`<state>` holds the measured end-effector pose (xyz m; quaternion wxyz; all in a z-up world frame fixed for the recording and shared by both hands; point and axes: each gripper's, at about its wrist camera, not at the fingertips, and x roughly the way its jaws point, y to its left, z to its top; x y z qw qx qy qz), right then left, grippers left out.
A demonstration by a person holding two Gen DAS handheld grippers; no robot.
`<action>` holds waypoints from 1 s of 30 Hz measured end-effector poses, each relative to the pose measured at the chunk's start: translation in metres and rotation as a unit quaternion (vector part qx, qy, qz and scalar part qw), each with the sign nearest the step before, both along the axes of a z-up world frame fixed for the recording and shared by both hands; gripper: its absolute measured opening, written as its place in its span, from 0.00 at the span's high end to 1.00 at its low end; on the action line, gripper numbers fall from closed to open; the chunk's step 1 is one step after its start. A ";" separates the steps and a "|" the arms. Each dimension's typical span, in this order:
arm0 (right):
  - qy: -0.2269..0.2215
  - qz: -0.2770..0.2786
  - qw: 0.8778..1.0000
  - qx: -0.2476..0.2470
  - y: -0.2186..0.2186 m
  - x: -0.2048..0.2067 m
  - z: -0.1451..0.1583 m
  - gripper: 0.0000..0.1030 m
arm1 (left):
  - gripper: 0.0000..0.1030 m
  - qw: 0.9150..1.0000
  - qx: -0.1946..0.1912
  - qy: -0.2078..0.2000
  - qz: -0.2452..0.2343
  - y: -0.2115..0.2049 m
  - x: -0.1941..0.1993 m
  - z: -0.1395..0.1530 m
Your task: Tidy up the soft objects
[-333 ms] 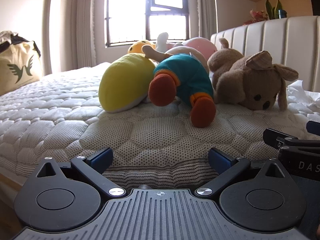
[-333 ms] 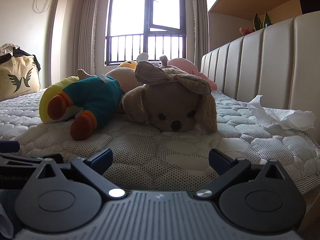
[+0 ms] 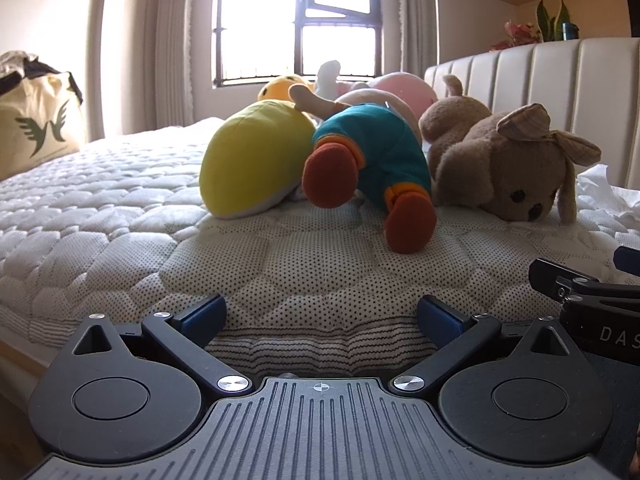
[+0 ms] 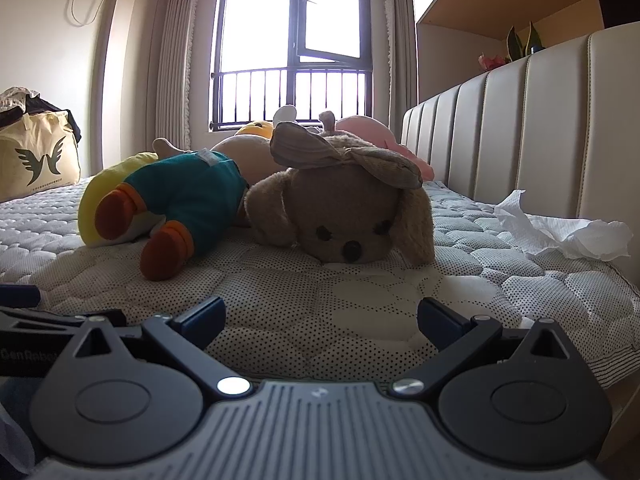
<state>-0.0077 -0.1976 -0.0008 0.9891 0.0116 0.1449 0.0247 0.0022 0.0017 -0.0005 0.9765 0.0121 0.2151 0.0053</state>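
1. Tote bag (image 3: 38, 120) with a green bird print stands at the left edge of both views, on the far side of the mattress (image 3: 120, 208)
2. Left gripper (image 3: 322, 314) fills the bottom of its view, jaws spread wide, holding nothing, at the mattress edge
3. Yellow plush (image 3: 252, 164) lies left of centre, touching the teal-trousered doll (image 3: 372, 160), whose orange feet point toward the camera
4. Brown bear (image 4: 348, 208) lies face-down at centre of the right view, just beside the doll
5. Right gripper (image 4: 320, 314) at bottom, jaws wide apart, empty
6. Crumpled tissue (image 4: 560, 232) lies at right beside the headboard (image 4: 540, 120)
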 end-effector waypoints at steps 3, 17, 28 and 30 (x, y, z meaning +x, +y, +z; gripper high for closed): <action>0.000 0.000 1.000 -0.002 -0.001 0.002 0.001 0.00 | 0.00 1.000 -0.003 0.000 0.001 0.000 0.001 0.000; 0.002 0.000 1.000 -0.001 -0.002 0.005 0.000 0.00 | 0.00 1.000 -0.012 0.003 0.002 0.003 0.002 -0.001; -0.001 -0.002 1.000 -0.002 0.000 0.001 -0.001 0.00 | 0.00 1.000 -0.012 0.004 0.002 0.004 -0.001 -0.003; -0.001 -0.002 1.000 -0.002 0.001 -0.001 -0.001 0.00 | 0.00 1.000 -0.011 0.006 0.001 0.003 0.002 -0.002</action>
